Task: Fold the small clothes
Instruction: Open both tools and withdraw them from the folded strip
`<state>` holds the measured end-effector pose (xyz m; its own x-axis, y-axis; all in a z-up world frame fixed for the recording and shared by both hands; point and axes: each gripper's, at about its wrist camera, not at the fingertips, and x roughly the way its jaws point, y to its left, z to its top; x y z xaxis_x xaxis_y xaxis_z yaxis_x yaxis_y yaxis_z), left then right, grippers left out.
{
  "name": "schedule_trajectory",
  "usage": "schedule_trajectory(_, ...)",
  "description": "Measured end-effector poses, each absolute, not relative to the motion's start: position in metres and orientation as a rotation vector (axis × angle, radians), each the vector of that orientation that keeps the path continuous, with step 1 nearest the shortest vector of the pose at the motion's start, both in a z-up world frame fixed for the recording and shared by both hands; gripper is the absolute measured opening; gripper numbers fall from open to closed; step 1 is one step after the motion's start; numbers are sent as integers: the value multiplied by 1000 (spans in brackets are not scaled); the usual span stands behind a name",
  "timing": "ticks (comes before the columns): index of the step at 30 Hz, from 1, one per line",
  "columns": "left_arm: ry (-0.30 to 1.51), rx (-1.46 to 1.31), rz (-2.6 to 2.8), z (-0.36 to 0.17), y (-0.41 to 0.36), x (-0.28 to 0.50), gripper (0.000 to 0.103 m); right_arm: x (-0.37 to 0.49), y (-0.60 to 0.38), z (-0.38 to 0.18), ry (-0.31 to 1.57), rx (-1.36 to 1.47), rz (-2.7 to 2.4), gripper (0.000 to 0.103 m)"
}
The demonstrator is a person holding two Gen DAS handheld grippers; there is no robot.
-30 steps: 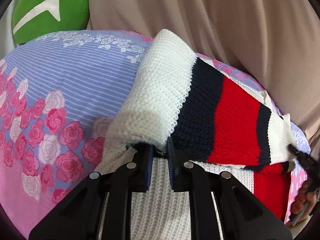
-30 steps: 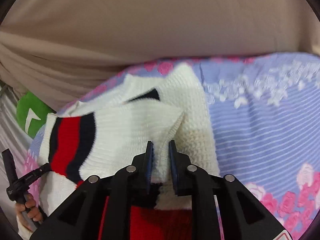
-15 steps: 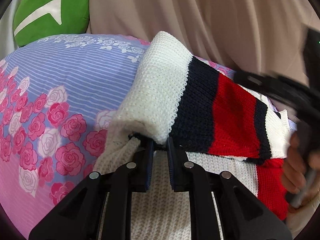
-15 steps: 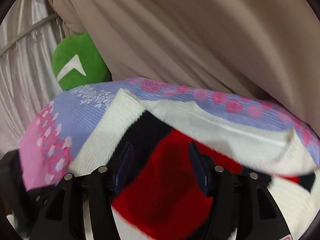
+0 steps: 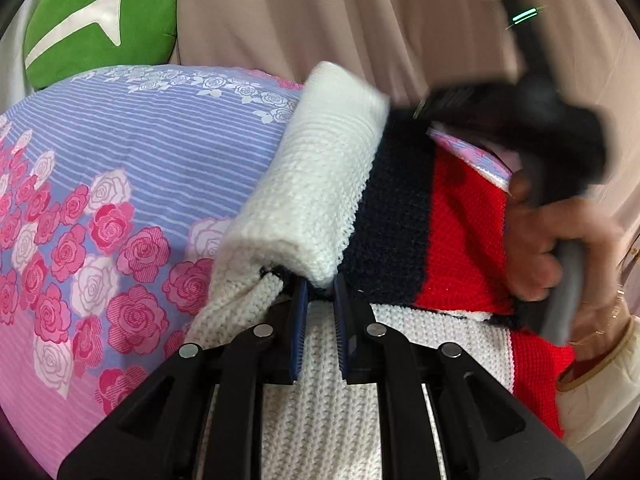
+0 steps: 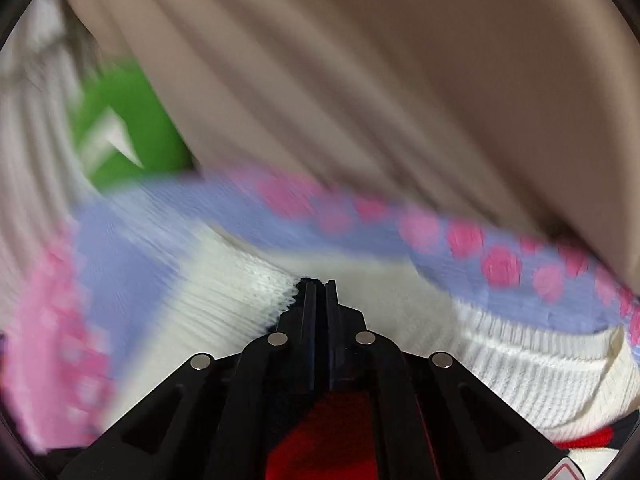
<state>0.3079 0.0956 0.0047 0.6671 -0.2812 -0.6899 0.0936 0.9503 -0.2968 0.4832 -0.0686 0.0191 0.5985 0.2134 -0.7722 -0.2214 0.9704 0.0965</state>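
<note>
Your left gripper [image 5: 320, 280] is pinching the knitted sweater [image 5: 320, 184] at the near edge of a fold, its blue pads nearly together with a thin bunch of knit caught between them. The sweater lies on the floral bedsheet [image 5: 120, 152], white at the folded-over part on the left, then a dark navy band and a red band running to the right; more white ribbed knit spreads below your gripper's fingers. Your right hand [image 5: 560, 240] shows at the right edge of the left wrist view, wrapped around the grey handle of the other tool, resting over the red part of the sweater. In the right wrist view, which is blurred, your right gripper [image 6: 318, 282] has its jaws pressed together, tips at a white edge of the sweater; whether any knit is caught between them you cannot tell. A green cushion [image 5: 100, 20] with a white mark sits beyond the bedsheet at the upper left, and a beige curtain [image 5: 360, 20] hangs behind everything.
</note>
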Motion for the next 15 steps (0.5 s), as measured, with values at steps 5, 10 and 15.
schedule_trajectory(5,816,-245,-215,5,94,307,13,451,-95,57,813,116,281,6)
schedule_trajectory(10,821,-288,-252,4,103,305,13,345,-184,82,725,172,198,46)
schedule_trajectory(15,817,-341,-259,14,115,300,35,244,-291,50,754,281,21,57)
